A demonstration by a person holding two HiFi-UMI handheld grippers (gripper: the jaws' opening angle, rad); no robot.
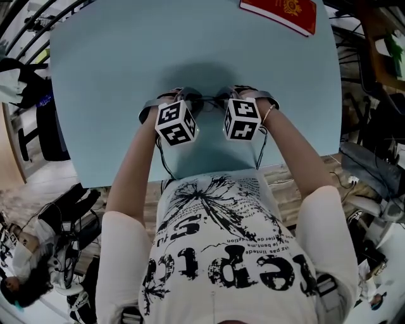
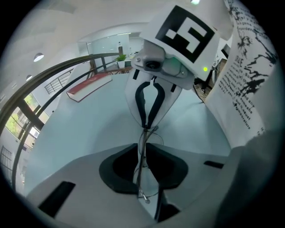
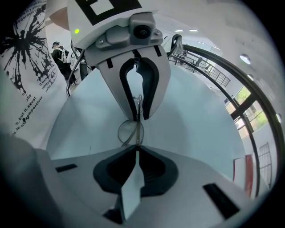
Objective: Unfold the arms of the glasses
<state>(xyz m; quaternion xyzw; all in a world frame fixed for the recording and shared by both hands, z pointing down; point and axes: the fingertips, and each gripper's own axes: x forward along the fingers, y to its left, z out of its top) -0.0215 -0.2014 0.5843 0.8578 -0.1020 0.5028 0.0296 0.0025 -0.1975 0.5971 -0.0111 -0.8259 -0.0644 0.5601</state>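
Note:
Thin wire-rimmed glasses (image 1: 211, 101) hang just above the pale blue table (image 1: 107, 95) between my two grippers, which point steeply down and face each other. My left gripper (image 1: 191, 101) is shut on one end of the frame. Its own view shows the wire (image 2: 142, 178) running between its dark pads, and the right gripper view shows its fingertips (image 3: 137, 116) pinched on the frame above a round lens (image 3: 130, 132). My right gripper (image 1: 230, 97) is shut on the other end, its fingertips (image 2: 146, 127) closed on the wire. Whether the arms are folded I cannot make out.
A red book (image 1: 281, 12) lies at the table's far right corner. The table's near edge runs just below my hands, with wooden floor, cables and bags beyond it. A curved railing (image 2: 67, 67) stands behind the table.

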